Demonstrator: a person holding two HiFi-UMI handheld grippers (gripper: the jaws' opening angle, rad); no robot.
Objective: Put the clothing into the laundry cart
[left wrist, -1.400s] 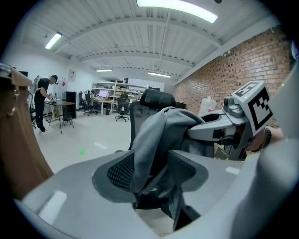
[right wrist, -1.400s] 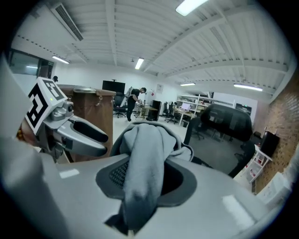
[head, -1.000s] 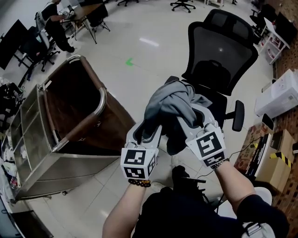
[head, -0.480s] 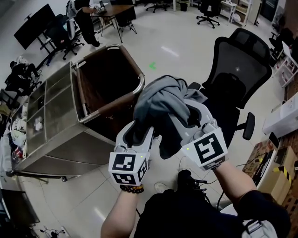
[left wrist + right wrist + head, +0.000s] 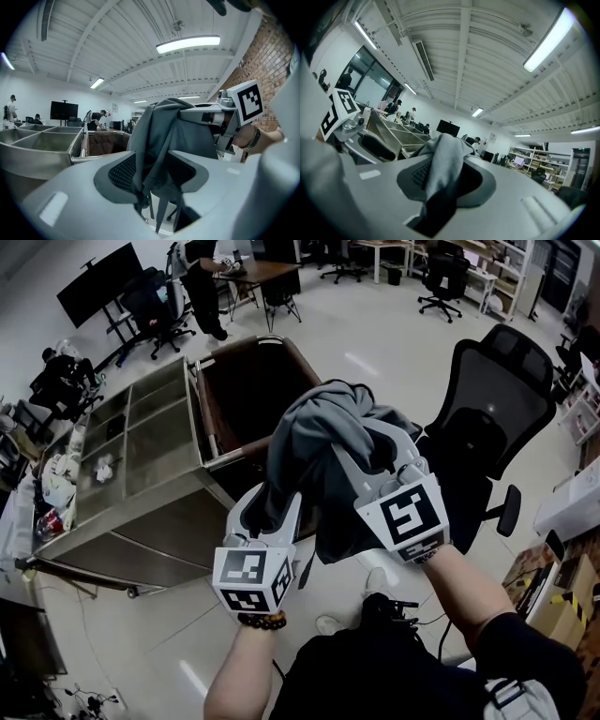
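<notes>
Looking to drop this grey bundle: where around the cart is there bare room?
The brown-lined bin of the laundry cart, bordered by its metal rails, looks empty. The steel compartments beside it are mostly bare; one holds a crumpled white item. Crowded: clutter at the cart's left end, and the office chair to the right.

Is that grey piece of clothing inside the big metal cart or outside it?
Outside. The bunched grey garment hangs clamped in the left claw and right claw, lifted clear of the steel cart's brown-lined bin.
</notes>
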